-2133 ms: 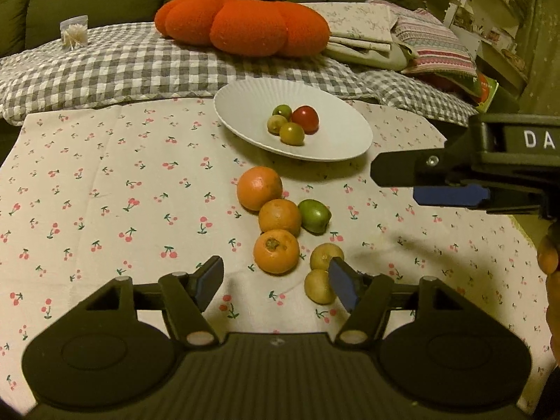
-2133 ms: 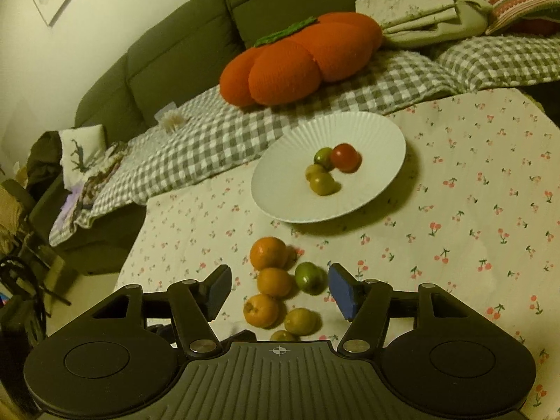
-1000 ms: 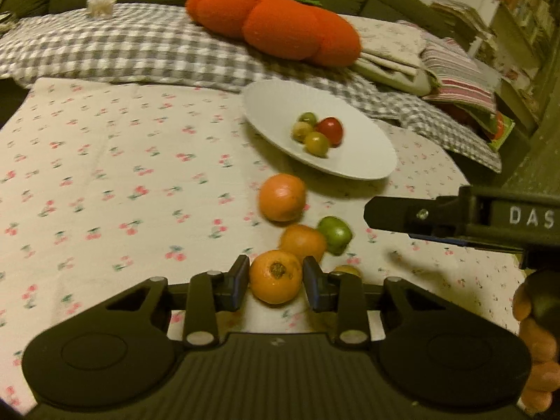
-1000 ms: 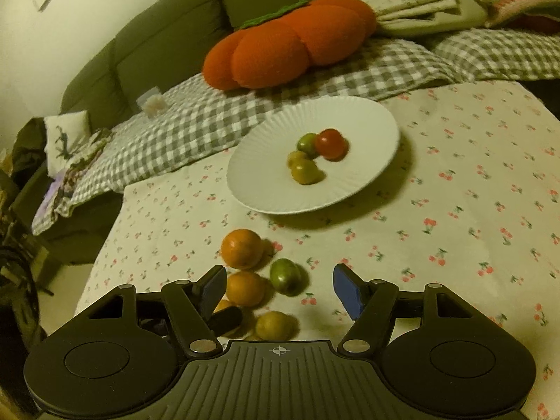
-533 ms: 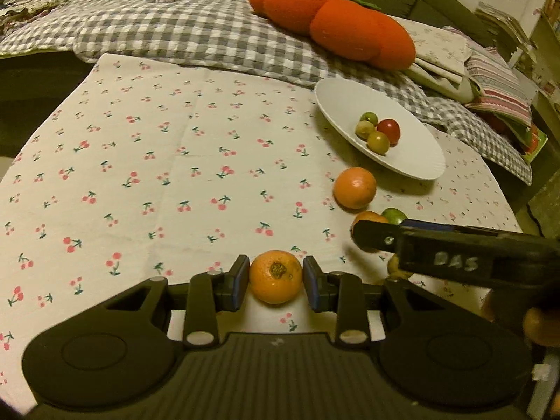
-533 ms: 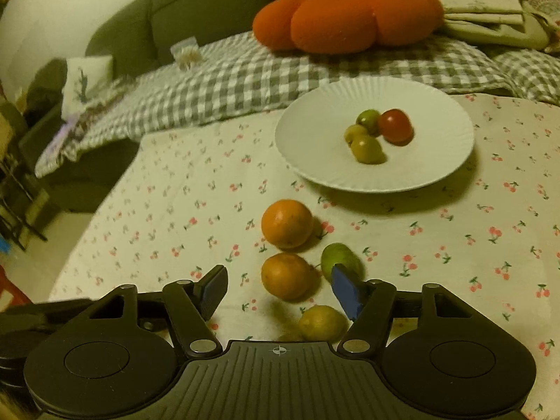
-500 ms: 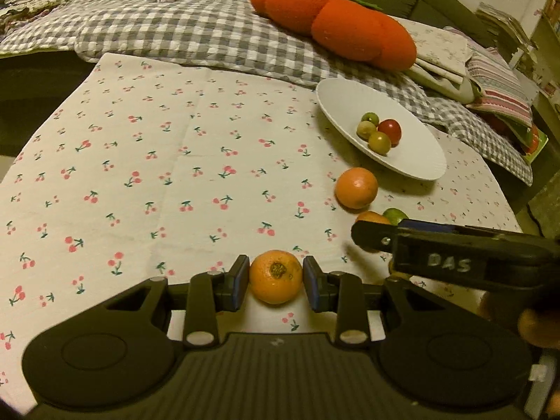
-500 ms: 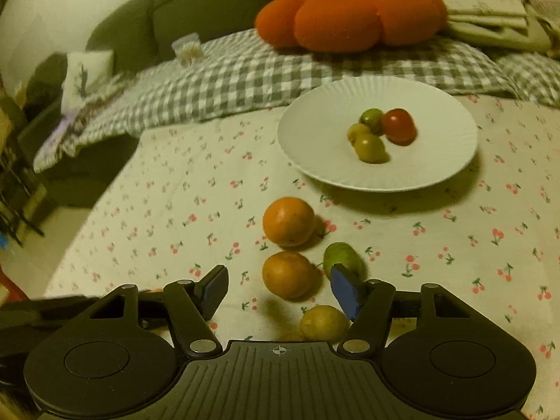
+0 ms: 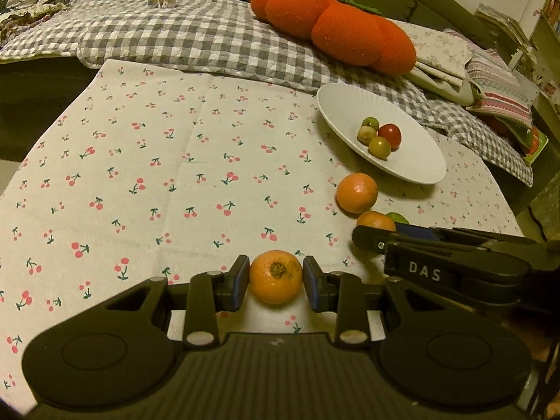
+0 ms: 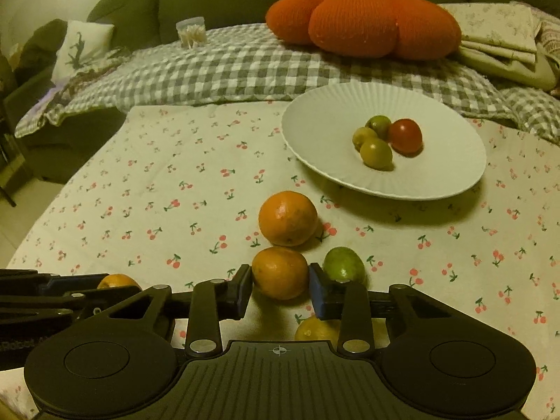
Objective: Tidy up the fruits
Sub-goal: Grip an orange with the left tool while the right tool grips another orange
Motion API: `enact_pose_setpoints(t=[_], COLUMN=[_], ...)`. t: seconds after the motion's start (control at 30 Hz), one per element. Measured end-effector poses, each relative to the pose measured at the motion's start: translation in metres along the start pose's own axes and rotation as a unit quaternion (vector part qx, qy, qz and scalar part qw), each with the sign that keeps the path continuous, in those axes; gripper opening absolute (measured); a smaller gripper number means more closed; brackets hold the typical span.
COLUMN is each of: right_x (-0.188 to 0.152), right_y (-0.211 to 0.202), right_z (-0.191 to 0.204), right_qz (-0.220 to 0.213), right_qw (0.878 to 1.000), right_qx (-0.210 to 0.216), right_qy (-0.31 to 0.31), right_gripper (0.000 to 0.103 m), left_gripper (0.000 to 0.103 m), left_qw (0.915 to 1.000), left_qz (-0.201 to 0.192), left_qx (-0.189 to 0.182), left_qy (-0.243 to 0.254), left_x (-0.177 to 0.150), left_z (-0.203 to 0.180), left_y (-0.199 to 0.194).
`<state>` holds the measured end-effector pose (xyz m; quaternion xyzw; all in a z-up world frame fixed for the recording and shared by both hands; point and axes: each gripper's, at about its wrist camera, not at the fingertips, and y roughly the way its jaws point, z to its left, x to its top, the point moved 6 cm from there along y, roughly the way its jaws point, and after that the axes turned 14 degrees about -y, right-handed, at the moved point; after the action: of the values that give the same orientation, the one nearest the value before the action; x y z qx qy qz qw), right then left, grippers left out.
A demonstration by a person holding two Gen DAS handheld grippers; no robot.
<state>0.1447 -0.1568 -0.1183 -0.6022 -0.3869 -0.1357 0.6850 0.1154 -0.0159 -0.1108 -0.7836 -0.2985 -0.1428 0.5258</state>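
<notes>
The left tongs (image 9: 275,277) stay clamped on a stem-scarred orange (image 9: 275,276), held just above the cherry-print worktop (image 9: 157,182), clear of the fruit row it sat in a second ago. The right tongs (image 10: 280,285), which stood wide a moment back, are closing now, and a second orange (image 10: 280,273) sits between their blue pads, which appear to touch its sides. Just beyond those tongs lies a third orange (image 10: 287,217); a green fruit (image 10: 343,264) rests just right of the right-hand pad, and a yellow fruit (image 10: 316,329) peeks out beneath them. Farther ahead and to the right, the white plate (image 10: 315,161) carries three small greenish fruits (image 10: 376,154) and a red one (image 10: 405,136), unchanged. In the left view, white letters "DAS" (image 9: 424,271) read on the right tongs' side.
</notes>
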Motion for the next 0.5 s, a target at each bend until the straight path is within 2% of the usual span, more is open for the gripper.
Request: enact_pose_setpoints(t=[0.5], right_x=[0.019], right_y=[-0.04], right_z=[-0.016], right_qz=[-0.042], right_qw=[0.997], right_qx=[0.037], right_qy=[0.051], right_gripper=[0.033], left_gripper=[0.031], left_qw=[0.9994], left_qz=[-0.03], left_qx=[-0.018], left_qy=[0.004], left_x=[0.015], left_z=[-0.014], left_y=[-0.011])
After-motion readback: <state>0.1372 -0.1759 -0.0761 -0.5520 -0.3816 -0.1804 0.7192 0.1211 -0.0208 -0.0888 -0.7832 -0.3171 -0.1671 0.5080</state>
